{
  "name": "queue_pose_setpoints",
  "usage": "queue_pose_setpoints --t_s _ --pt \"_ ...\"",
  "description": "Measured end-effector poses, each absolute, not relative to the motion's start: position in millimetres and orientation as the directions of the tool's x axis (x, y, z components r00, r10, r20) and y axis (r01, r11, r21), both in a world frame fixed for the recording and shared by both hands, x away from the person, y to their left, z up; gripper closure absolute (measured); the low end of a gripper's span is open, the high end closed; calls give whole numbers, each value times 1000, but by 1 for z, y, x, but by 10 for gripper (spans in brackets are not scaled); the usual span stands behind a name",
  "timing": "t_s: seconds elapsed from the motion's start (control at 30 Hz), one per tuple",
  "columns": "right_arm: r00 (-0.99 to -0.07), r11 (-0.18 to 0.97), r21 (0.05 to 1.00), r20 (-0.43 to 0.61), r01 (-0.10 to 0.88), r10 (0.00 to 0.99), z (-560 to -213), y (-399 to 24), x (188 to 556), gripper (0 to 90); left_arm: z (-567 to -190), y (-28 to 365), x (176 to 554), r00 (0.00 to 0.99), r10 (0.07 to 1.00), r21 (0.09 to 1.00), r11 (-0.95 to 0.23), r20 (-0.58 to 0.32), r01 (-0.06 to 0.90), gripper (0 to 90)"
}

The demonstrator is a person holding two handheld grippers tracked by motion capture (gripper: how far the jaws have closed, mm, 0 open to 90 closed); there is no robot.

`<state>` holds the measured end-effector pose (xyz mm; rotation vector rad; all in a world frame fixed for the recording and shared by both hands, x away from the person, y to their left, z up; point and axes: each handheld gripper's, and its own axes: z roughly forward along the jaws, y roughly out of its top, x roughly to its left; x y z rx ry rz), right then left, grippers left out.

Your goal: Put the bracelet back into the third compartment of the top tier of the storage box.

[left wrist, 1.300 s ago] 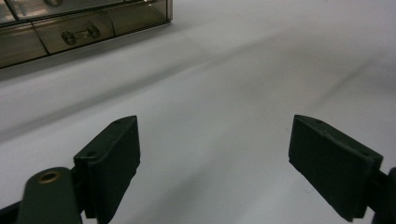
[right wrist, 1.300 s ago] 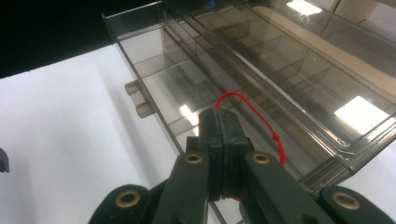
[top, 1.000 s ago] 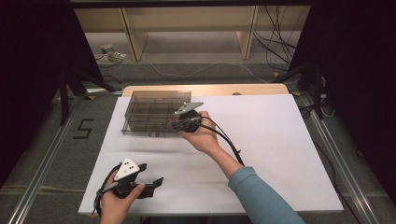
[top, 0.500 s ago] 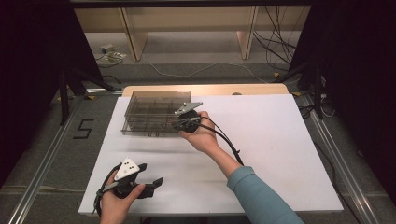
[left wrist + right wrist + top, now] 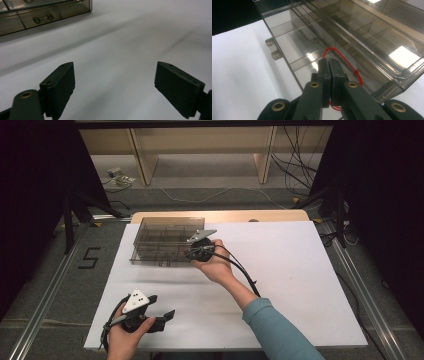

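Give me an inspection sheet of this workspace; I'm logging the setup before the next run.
Surface: white table, bare apart from the box.
Job's things: clear compartment box at the far left; red string loop at its near wall.
Clutter: nothing seen.
Grippers: right tool shut on the red string loop; left tool open, low over the near edge.
Cables: black cable trails from the right tool.
Surroundings: wooden shelving, floor wires, dark sides.
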<state>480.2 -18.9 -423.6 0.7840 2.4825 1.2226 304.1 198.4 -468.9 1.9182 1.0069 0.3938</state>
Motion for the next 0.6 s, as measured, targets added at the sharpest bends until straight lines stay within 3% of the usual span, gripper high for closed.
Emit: queue_pose_setpoints --t_s 0.33,0.6 --pt "-811 490 801 -8 345 585 -422 -20 479 795 -469 198 304 616 778 834 -257 -122 489 167" --pt "-803 483 813 -32 326 596 -415 -24 476 662 -469 198 304 616 778 833 -259 -121 489 167"
